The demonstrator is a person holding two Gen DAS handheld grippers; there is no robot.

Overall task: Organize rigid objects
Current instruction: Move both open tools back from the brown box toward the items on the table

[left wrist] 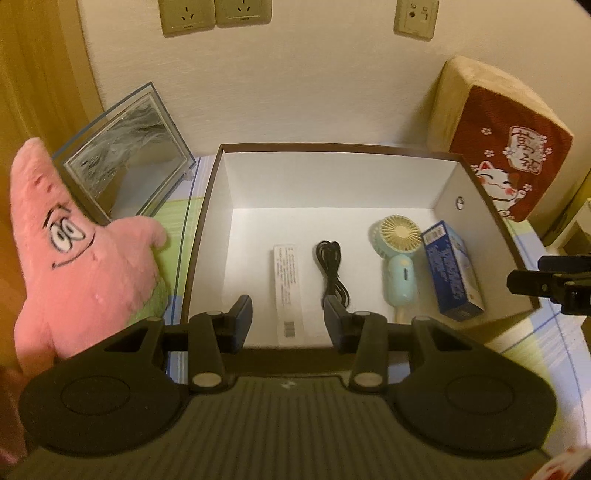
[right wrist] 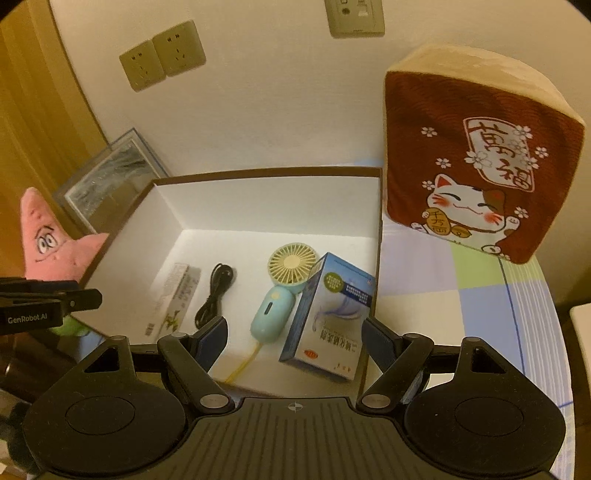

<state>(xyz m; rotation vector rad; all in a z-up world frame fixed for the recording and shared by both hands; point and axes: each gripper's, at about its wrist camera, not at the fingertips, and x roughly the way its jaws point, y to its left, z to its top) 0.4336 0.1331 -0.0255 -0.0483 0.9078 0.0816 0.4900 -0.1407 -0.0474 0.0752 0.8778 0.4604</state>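
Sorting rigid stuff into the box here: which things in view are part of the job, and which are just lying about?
Job:
open box
flat white pack
black cable
handheld fan
blue carton

Lying about:
pink starfish plush
cat-print cushion
glass frame
wall sockets

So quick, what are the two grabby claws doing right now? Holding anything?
Left gripper: open, empty, over the white cardboard box.
Right gripper: open wider, empty, above the blue medicine carton.

Open box (left wrist: 207, 221) between plush (left wrist: 85, 266), cushion (left wrist: 506, 147)
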